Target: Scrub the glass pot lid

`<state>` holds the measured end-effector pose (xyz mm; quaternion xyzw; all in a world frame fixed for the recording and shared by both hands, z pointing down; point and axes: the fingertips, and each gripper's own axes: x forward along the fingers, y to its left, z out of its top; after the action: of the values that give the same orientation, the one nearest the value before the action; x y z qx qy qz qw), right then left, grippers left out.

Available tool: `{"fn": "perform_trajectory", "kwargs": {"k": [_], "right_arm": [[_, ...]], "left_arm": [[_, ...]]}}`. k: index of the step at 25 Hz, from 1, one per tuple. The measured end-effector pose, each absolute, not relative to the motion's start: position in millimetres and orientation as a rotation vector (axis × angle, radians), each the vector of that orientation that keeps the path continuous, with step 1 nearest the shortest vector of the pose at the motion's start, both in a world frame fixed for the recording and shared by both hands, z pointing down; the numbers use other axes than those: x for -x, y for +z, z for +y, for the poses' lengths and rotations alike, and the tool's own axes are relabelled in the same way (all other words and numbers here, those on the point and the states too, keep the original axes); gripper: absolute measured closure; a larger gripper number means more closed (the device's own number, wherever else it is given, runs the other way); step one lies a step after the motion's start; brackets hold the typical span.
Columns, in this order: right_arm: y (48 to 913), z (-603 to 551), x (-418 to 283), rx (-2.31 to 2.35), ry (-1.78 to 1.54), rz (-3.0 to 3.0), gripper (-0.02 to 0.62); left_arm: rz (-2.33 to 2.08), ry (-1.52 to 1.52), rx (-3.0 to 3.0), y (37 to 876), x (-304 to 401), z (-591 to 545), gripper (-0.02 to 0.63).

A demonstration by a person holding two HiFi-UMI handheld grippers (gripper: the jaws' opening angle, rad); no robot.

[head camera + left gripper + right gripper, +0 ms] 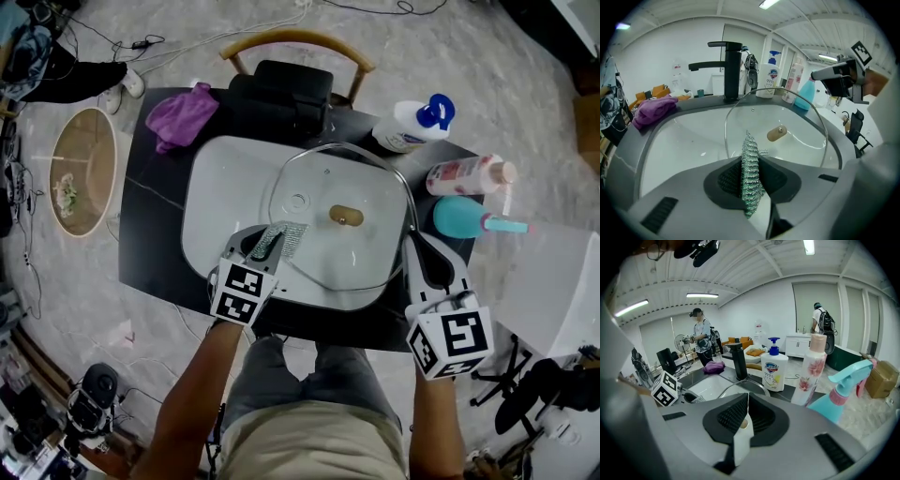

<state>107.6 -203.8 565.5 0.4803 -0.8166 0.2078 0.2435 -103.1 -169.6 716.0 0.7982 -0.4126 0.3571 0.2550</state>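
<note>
The glass pot lid (323, 248) with its wooden knob (345, 216) stands tilted in the white sink (211, 202). My left gripper (272, 242) is at the lid's near left edge, shut on a silvery mesh scrubber (286, 236). In the left gripper view the scrubber (751, 178) sticks up between the jaws, in front of the lid (787, 112) and knob (776, 133). My right gripper (415, 246) is shut on the lid's right rim. The right gripper view shows its jaws closed (745, 401) with the metal rim (733, 386) curving away behind them.
A black faucet (281, 94) stands behind the sink, with a purple cloth (178, 114) at the back left. To the right are a white pump bottle (412, 127), a pink bottle (469, 173) and a teal spray bottle (469, 217). A wooden chair (295, 42) stands beyond the counter.
</note>
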Motion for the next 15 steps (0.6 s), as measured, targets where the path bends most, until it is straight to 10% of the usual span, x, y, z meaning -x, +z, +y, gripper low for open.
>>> {"fn": "perform_trajectory", "kwargs": {"k": [15], "right_arm": [[516.7, -182.1, -99.5, -1.382, 0.503, -2.274, 0.569]], "left_arm": [[-1.1, 0.977, -2.263, 672.3, 97.0, -153.0, 0.514]]}}
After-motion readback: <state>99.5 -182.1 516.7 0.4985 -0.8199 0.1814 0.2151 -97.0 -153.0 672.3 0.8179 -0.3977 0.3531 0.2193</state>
